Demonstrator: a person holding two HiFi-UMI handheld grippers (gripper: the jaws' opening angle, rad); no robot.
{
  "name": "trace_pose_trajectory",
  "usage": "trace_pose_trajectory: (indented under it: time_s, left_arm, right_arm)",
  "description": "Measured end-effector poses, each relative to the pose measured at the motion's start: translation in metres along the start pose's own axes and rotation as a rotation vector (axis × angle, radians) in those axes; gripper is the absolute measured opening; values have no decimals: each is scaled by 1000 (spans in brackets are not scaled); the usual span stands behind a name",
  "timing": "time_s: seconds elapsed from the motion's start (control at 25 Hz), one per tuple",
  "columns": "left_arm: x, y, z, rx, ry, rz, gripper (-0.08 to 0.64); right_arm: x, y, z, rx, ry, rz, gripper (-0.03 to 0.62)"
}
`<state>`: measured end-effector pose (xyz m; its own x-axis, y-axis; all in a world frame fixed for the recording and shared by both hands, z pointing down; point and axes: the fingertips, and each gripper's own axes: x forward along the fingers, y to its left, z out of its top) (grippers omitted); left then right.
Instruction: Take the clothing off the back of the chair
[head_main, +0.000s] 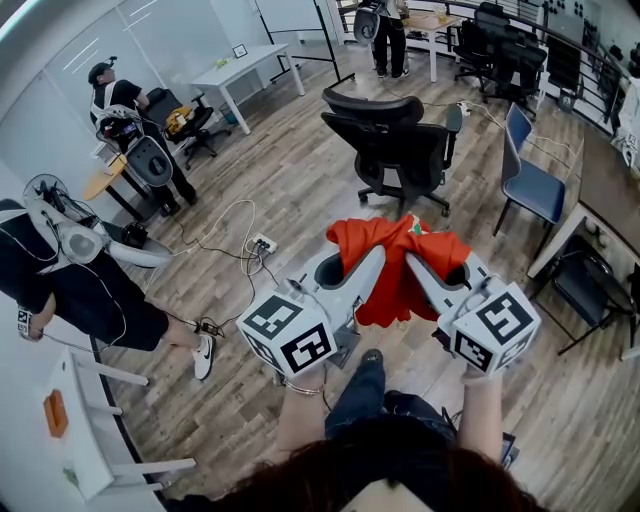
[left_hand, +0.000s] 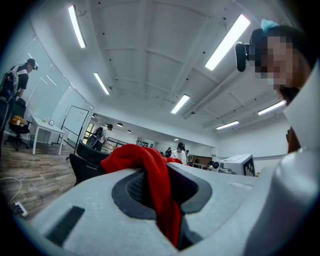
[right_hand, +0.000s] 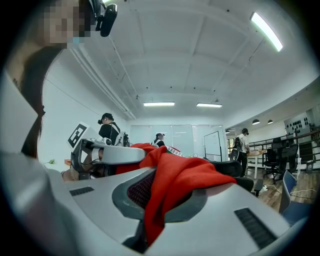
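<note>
A red garment (head_main: 398, 270) hangs in the air between my two grippers, well clear of the black office chair (head_main: 395, 145) that stands beyond it. My left gripper (head_main: 358, 268) is shut on the cloth's left part; in the left gripper view the red garment (left_hand: 157, 192) runs pinched between the jaws. My right gripper (head_main: 428, 268) is shut on the right part, and the red garment (right_hand: 167, 195) spills out over its jaws in the right gripper view. Both grippers point level, side by side. The chair's back is bare.
A blue chair (head_main: 528, 180) and a desk edge (head_main: 590, 215) stand at the right. A power strip (head_main: 262, 243) with cables lies on the wood floor to the left. A person (head_main: 70, 280) stands close at the left, another (head_main: 130, 120) further back by a white table (head_main: 245, 65).
</note>
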<state>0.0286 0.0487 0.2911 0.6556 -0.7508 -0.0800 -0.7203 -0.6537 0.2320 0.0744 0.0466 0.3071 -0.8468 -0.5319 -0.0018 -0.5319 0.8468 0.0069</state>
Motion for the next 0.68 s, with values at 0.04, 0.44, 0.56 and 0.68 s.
trace_pose_trajectory:
  time_s: [0.04, 0.44, 0.56, 0.68]
  left_arm:
    - [1, -1, 1, 1, 0, -1, 69]
    - [7, -1, 7, 0, -8, -12, 71]
    - [10, 4, 9, -3, -11, -8, 71]
    - [13, 7, 10, 7, -13, -12, 71]
  right_arm:
    - [-1, 0, 1, -1, -1, -1, 25]
    - [0, -7, 8, -15, -7, 4, 26]
    - [4, -11, 8, -14, -11, 10, 25]
    - [8, -15, 7, -11, -16, 13, 25]
